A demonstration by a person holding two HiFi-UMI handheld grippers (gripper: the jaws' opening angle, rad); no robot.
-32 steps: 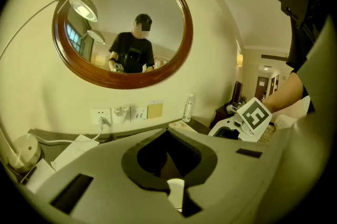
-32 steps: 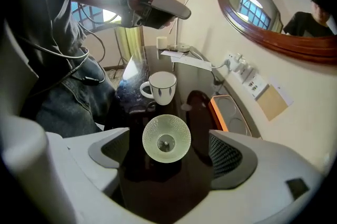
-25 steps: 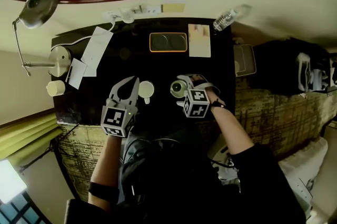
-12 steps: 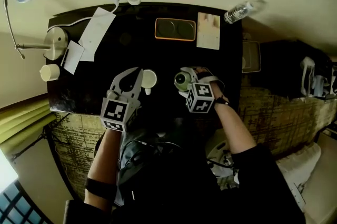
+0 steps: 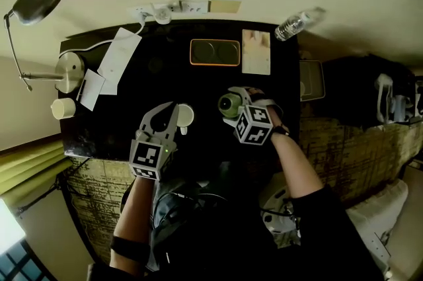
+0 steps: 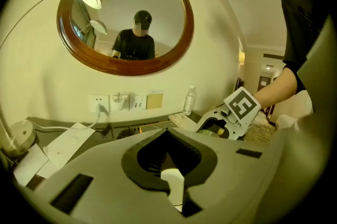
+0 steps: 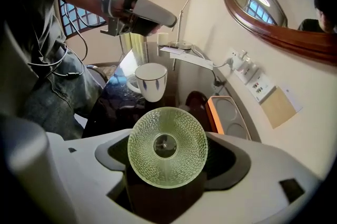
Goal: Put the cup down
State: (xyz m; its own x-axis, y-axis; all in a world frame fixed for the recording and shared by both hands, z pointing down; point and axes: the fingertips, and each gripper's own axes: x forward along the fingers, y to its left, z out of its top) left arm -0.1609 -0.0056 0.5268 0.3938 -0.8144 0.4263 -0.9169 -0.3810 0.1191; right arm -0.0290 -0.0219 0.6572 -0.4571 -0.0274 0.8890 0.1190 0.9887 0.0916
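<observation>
I am gripping the green cup point(image 7: 167, 147) between the jaws of the right gripper point(image 5: 236, 103), which have just been closing on its sides and are standing fairly wide. I judge I should be lowering it upright onto the dark table point(image 5: 198, 81) beneath the tips, clear of the white cup point(image 7: 151, 80) ahead, before easing the jaws apart.

Green cup point(image 5: 227, 103) at right gripper point(image 5: 236, 106)
</observation>
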